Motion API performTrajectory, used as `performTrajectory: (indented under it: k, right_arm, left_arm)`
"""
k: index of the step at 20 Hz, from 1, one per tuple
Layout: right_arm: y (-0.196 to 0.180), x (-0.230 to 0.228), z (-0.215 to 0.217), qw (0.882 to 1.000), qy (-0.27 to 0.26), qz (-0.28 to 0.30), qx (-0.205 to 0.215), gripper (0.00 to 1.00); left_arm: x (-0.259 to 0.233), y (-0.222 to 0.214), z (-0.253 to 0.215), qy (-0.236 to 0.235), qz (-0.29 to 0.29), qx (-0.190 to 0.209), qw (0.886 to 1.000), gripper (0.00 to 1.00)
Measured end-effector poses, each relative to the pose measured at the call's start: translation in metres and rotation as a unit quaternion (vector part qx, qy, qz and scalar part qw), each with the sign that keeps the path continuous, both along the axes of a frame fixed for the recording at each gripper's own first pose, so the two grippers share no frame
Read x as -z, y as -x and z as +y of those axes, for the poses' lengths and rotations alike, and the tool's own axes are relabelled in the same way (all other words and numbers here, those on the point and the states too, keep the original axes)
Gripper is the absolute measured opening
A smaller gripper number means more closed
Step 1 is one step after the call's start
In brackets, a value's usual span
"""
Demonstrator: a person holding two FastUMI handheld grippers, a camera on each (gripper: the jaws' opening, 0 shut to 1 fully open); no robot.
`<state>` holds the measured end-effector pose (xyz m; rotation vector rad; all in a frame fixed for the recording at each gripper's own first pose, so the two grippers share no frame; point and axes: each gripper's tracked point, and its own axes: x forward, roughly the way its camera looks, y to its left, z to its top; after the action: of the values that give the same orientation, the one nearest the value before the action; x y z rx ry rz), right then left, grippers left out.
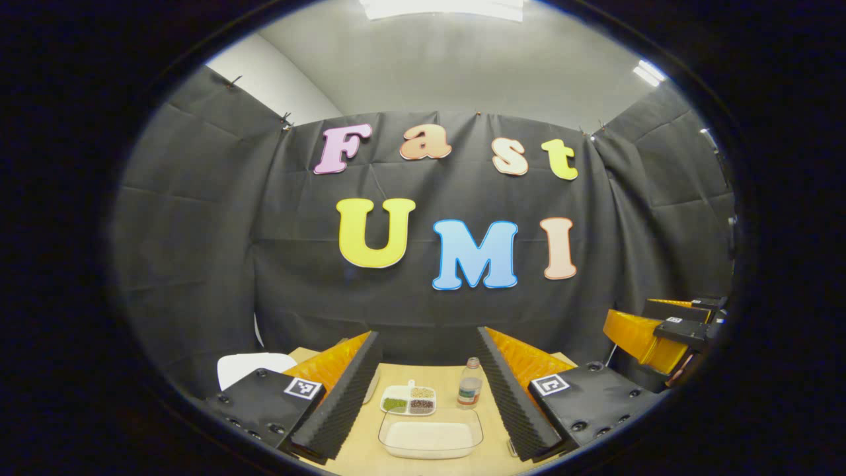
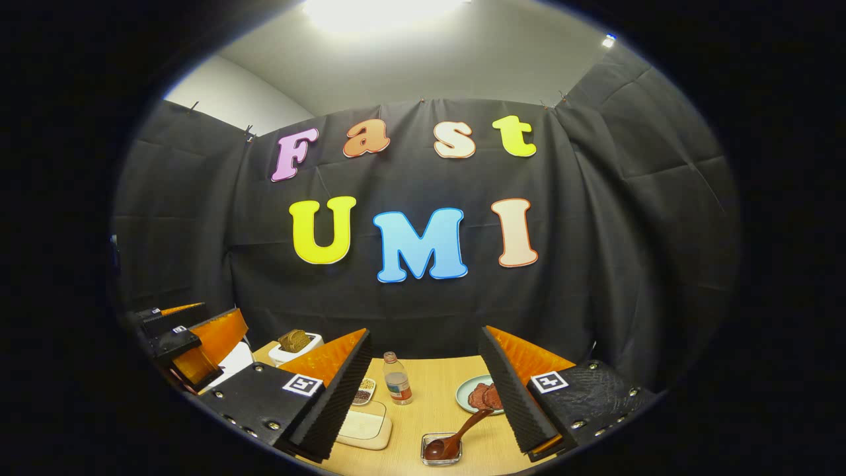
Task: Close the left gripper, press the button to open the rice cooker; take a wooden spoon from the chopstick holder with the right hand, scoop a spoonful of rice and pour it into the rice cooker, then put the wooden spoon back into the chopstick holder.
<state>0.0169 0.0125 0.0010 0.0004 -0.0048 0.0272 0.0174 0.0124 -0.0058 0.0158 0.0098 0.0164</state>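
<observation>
My left gripper (image 1: 428, 340) is open above the near table edge with nothing between its fingers. Below the gap lie a clear tray of white rice (image 1: 429, 437) and a small divided dish of beans (image 1: 409, 400). A white rounded thing, perhaps the rice cooker (image 1: 254, 367), peeks out behind the left finger. My right gripper (image 2: 426, 337) is also open and holds nothing. A wooden spoon (image 2: 462, 430) leans in a small clear holder (image 2: 441, 451) just below it. The rice tray (image 2: 363, 426) shows beside the left finger. Each gripper shows in the other's view: the right gripper (image 1: 664, 330), the left gripper (image 2: 188, 344).
A small bottle (image 1: 469, 385) (image 2: 398, 387) stands mid-table. A plate with red slices (image 2: 481, 395) lies behind the spoon. A white box with something brown on top (image 2: 295, 344) stands at the back left. The wooden table (image 2: 436, 380) ends at the black cloth wall.
</observation>
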Motion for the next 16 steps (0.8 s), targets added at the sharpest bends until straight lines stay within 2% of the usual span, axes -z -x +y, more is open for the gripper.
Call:
performTrajectory:
  k: [2,3,4,8,11,12,13,14,15,16]
  right_arm:
    - [-0.002,0.0,0.0,1.0,0.001,0.0,0.001,0.99]
    - [-0.003,0.001,0.001,1.0,-0.001,-0.001,0.001,0.99]
    - [-0.003,0.001,0.002,1.0,-0.001,-0.001,0.003,0.99]
    - [-0.006,0.008,0.005,1.0,-0.001,0.009,0.002,0.99]
    - [-0.007,0.012,0.007,1.0,0.006,0.013,0.002,0.99]
    - [-0.007,0.013,0.009,1.0,0.006,0.012,0.001,0.99]
    - [-0.008,0.014,0.01,1.0,0.006,0.013,-0.001,0.99]
    - [-0.009,0.017,0.012,1.0,0.007,0.014,-0.002,0.99]
    - [-0.009,0.018,0.013,1.0,0.009,0.017,-0.002,0.99]
    - [-0.009,0.021,0.014,1.0,0.011,0.021,-0.003,0.99]
  left_arm:
    - [-0.003,-0.002,0.0,0.001,-0.002,0.006,1.0,0.99]
    - [-0.003,-0.001,0.001,-0.001,-0.004,0.009,1.0,0.96]
    - [-0.005,-0.002,0.002,-0.005,-0.007,0.01,1.0,0.99]
    - [0.003,-0.003,0.009,-0.015,0.005,0.007,1.0,1.0]
    - [0.02,-0.008,0.032,-0.011,0.027,-0.004,1.0,0.86]
    - [0.026,-0.01,0.04,-0.01,0.035,-0.01,0.999,0.83]
    - [0.033,-0.014,0.05,-0.009,0.043,-0.018,0.999,0.87]
    - [0.037,-0.014,0.059,-0.005,0.051,-0.021,0.998,0.82]
    - [0.045,-0.017,0.067,0.0,0.061,-0.024,0.998,0.75]
    - [0.05,-0.017,0.082,0.0,0.071,-0.036,0.997,0.6]
